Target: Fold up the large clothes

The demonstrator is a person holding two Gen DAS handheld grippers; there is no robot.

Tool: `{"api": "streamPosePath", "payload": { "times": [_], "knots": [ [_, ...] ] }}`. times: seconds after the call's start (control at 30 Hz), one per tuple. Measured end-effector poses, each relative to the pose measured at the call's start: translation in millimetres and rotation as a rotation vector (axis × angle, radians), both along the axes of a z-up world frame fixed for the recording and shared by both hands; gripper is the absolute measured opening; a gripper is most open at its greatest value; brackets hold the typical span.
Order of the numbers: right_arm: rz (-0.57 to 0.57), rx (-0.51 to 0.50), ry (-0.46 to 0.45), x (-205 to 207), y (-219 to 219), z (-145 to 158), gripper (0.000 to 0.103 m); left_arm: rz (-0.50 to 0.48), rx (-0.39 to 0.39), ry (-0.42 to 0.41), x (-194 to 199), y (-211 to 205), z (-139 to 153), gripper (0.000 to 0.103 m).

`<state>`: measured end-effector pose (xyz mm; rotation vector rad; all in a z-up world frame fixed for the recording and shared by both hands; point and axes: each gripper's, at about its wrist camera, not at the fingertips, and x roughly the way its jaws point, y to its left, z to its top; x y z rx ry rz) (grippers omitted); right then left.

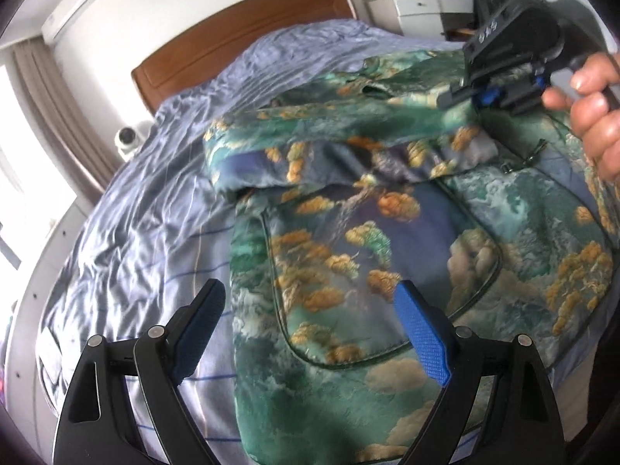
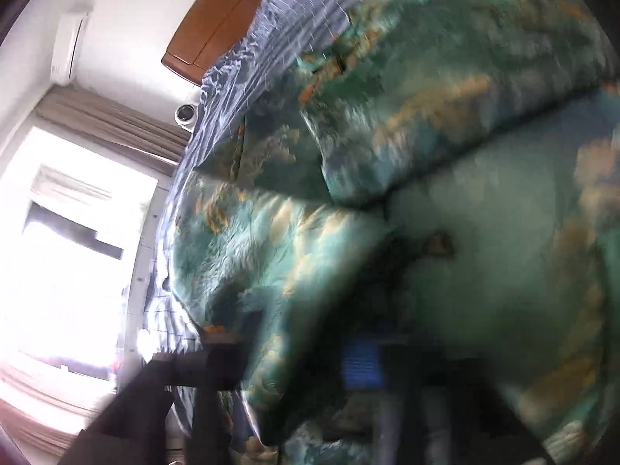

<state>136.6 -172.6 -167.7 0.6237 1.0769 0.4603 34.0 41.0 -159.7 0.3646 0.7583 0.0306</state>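
Observation:
A large green garment (image 1: 368,232) printed with orange clouds lies on the bed, its upper part and a sleeve folded across it. My left gripper (image 1: 310,310) is open and empty, hovering over the garment's lower left part. My right gripper (image 1: 461,95) sits at the garment's upper right, held by a bare hand (image 1: 593,108); its jaws look closed on a fold of the fabric. In the blurred right wrist view the garment (image 2: 426,155) fills the frame and drapes over the fingers (image 2: 362,364).
The bed has a wrinkled blue striped sheet (image 1: 147,213) and a wooden headboard (image 1: 240,38). A small white camera (image 1: 126,139) sits beside the bed at left. A white cabinet (image 1: 418,9) stands behind. A bright window (image 2: 69,252) is at left.

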Motion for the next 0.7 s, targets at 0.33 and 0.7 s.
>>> {"api": "streamPosePath", "payload": {
  "times": [0.33, 0.7],
  "knots": [
    [0.071, -0.243, -0.285, 91, 17, 92, 0.011, 0.070, -0.058, -0.036, 19, 17, 20, 0.090],
    [0.061, -0.374, -0.173, 211, 13, 37, 0.010, 0.139, -0.078, -0.009, 36, 40, 20, 0.090]
  ]
}}
